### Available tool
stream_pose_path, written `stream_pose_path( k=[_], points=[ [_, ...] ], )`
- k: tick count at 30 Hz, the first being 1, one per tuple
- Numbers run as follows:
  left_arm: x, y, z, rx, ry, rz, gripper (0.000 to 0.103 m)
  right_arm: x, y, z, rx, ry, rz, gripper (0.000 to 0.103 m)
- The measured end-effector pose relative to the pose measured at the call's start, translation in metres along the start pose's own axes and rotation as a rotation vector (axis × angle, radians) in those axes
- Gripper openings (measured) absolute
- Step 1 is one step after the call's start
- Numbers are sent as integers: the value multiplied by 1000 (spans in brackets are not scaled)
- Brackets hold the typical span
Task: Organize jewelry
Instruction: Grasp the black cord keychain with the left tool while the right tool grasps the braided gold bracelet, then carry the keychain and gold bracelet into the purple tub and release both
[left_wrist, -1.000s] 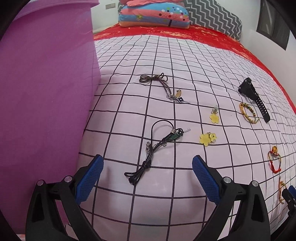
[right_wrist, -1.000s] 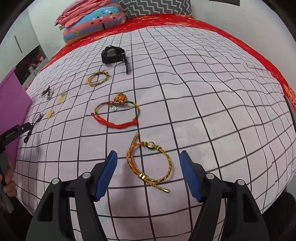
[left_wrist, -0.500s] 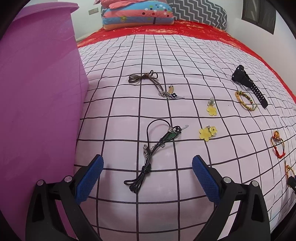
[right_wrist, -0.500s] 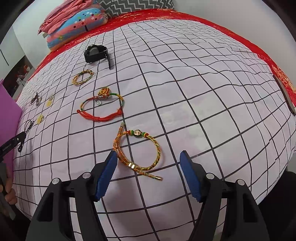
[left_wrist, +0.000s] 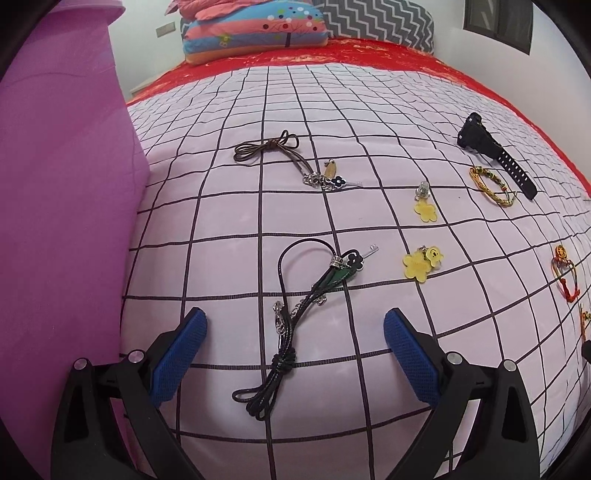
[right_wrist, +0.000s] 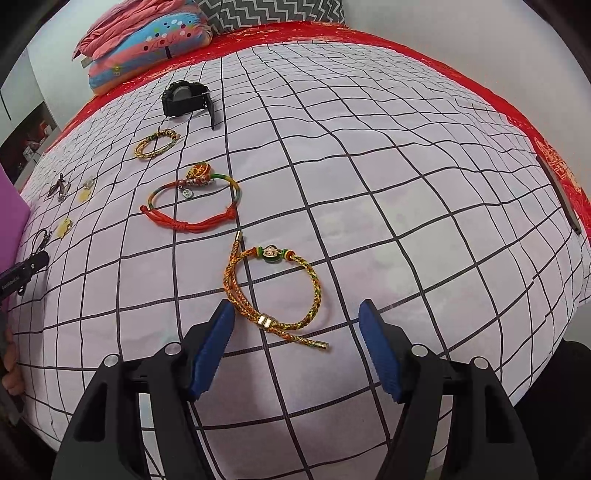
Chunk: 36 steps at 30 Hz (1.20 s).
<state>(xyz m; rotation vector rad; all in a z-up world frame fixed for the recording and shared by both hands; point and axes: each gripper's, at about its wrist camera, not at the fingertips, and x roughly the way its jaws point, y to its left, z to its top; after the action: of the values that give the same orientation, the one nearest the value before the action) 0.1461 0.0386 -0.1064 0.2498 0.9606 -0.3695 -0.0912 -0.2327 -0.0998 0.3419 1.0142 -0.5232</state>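
Note:
Jewelry lies spread on a white checked bedspread (left_wrist: 369, 122). My left gripper (left_wrist: 294, 332) is open, its blue pads on either side of a black cord necklace (left_wrist: 295, 317) with a green charm. Beyond lie a brown cord necklace (left_wrist: 280, 151), two yellow flower charms (left_wrist: 419, 264), a black watch (left_wrist: 491, 151) and a braided bracelet (left_wrist: 491, 184). My right gripper (right_wrist: 297, 321) is open over the near end of an orange-gold braided bracelet (right_wrist: 275, 291). A red cord bracelet (right_wrist: 192, 206), a small gold bracelet (right_wrist: 155, 144) and the watch (right_wrist: 184, 98) lie farther back.
A large purple box (left_wrist: 62, 184) stands at the bed's left edge, close to my left gripper. Pillows (left_wrist: 258, 33) lie at the head of the bed on a red sheet (right_wrist: 498, 96). The left gripper's tip (right_wrist: 22, 273) shows at the left edge of the right wrist view.
Both grippers have moved forward and lower. The black cord necklace now lies between the left pads, and the orange-gold bracelet reaches between the right pads. Nothing has been taken hold of.

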Motion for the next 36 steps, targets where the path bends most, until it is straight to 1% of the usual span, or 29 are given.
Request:
stream_pose_path(
  k=[2, 4, 6, 7, 9, 10, 12, 13, 14, 15, 18, 22, 27, 32, 36],
  points=[
    [0, -1, 1, 11, -1, -10, 90, 0, 2, 0, -10, -4, -6, 66],
    [1, -3, 2, 26, 4, -20, 87, 0, 3, -1, -18, -8, -1, 60],
    [-1, -5, 3, 35, 2, -36, 78, -1, 9, -1, -45, -15, 2, 41],
    [-1, -7, 4, 40, 1, -42, 71, -1, 13, -1, -63, -17, 5, 37],
    [-3, -11, 4, 53, 1, -52, 57, -2, 19, -2, -87, -20, 6, 26],
    [-3, -13, 4, 58, 1, -58, 53, -2, 21, -3, -94, -21, 9, 25],
    [-5, -18, 4, 67, 2, -77, 37, -2, 23, -3, -109, -21, 16, 16],
    [-5, -19, 3, 73, 1, -81, 32, -2, 25, -3, -118, -21, 16, 12],
    [-5, -22, 3, 85, 1, -83, 19, -2, 27, -3, -128, -19, 15, 8],
    [-6, -24, 3, 94, 1, -84, 7, -2, 28, -3, -135, -19, 13, 8],
    [-7, -26, 1, 99, -6, -78, 5, -4, 27, -3, -132, -19, 26, 7],
    [-12, -24, 1, 78, 7, -91, 5, -6, 26, -4, -129, -19, 41, 7],
    [-25, -27, -6, 81, 10, -102, 5, -11, 26, -4, -119, -17, 78, 7],
    [-48, -29, -12, 66, -9, -125, 5, -21, 29, -2, -125, -29, 117, 7],
    [-67, -31, -17, 40, -28, -141, 5, -33, 35, 1, -148, -55, 140, 7]
  ],
)
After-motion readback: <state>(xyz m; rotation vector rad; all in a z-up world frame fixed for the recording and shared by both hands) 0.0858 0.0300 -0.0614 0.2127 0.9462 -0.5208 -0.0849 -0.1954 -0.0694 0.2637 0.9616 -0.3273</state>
